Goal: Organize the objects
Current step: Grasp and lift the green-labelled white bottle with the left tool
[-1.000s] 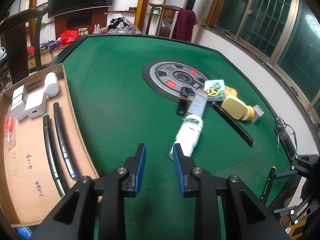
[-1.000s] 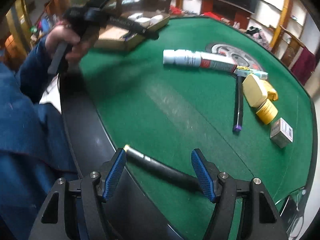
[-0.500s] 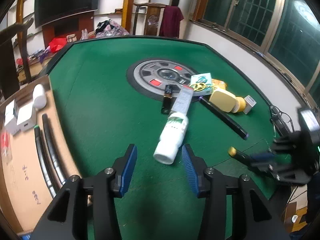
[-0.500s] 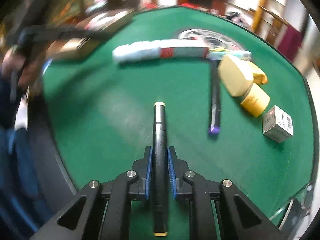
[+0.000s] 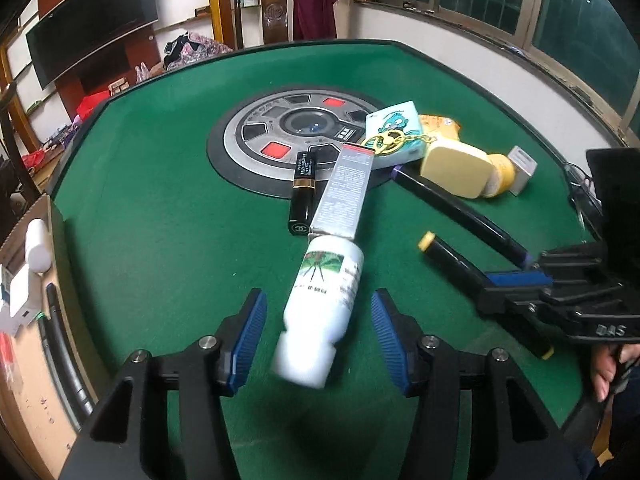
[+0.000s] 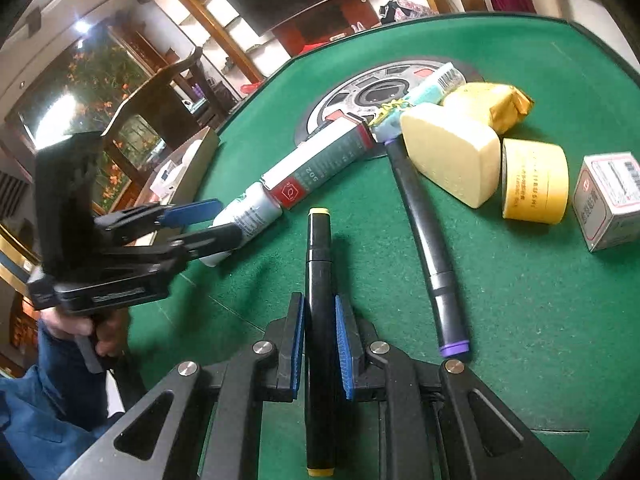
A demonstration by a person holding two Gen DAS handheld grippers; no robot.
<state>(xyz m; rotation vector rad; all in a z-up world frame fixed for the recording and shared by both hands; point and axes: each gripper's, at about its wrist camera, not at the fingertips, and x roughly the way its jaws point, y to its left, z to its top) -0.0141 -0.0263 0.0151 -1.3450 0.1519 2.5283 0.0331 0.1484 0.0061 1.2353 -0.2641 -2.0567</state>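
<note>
My left gripper (image 5: 318, 338) is open, its blue pads on either side of the cap end of a white bottle (image 5: 326, 300) lying on the green table (image 5: 160, 184); it shows from the side in the right wrist view (image 6: 200, 220). My right gripper (image 6: 320, 350) is shut on a black marker with yellow ends (image 6: 318, 280), held above the table; it also shows in the left wrist view (image 5: 452, 260). A grey carton (image 5: 344, 192) touches the bottle's base. A black marker with a purple end (image 6: 424, 240) lies to the right.
A cardboard box (image 5: 24, 320) at the left holds a white bottle, small white boxes and black markers. Near the round centre disc (image 5: 256, 136) lie a black lipstick (image 5: 302, 196), a teal packet with a key ring (image 5: 396, 132), a yellow case (image 6: 448, 160), a yellow jar (image 6: 534, 180) and a small box (image 6: 608, 200).
My left gripper has opened wider and moved forward around the white bottle's cap end. My right gripper, shut on the yellow-ended marker, has moved in towards the bottle.
</note>
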